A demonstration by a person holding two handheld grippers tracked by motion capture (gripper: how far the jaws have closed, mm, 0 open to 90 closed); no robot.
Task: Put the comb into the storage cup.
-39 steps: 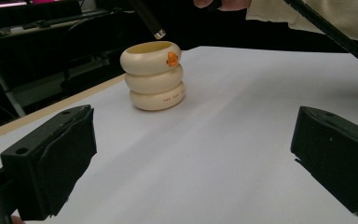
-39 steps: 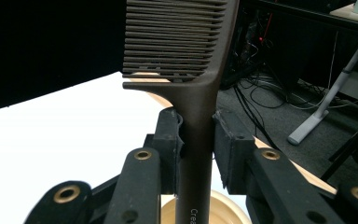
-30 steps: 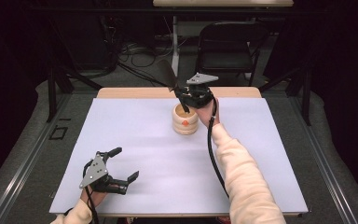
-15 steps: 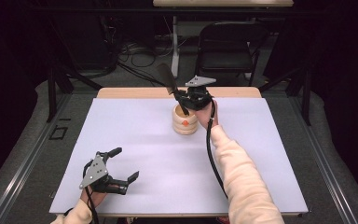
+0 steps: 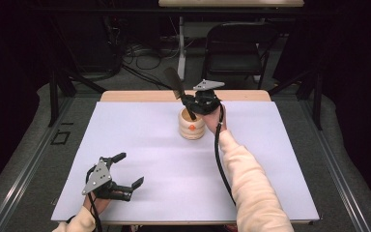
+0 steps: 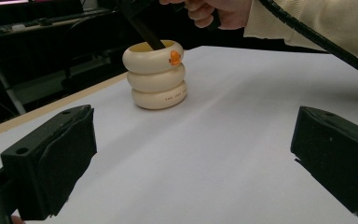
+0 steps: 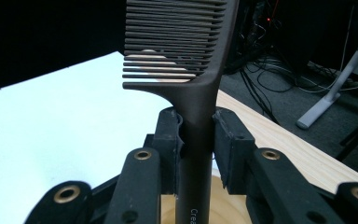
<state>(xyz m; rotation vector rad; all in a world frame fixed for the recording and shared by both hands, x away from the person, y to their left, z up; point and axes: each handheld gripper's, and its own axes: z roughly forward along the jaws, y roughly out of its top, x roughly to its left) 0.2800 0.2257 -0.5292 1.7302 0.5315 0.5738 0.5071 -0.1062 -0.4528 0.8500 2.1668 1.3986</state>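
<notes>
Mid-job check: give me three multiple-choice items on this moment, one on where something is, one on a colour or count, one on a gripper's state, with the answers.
1. Where is the comb's handle end?
A. flat on the white table cover
B. down inside the cream holder
C. between the left gripper's fingers

2. How many stacked rings form the cream holder?
A. three
B. two
C. five

3. What state is the left gripper in?
A. shut on the comb
B. shut on nothing
C. open, above the white table cover

Answers: 1 B, the handle runs down into the holder's mouth in the left gripper view. 2 A, three rings show there. 3 C, its fingers stand wide apart; the right gripper clamps the comb.
</notes>
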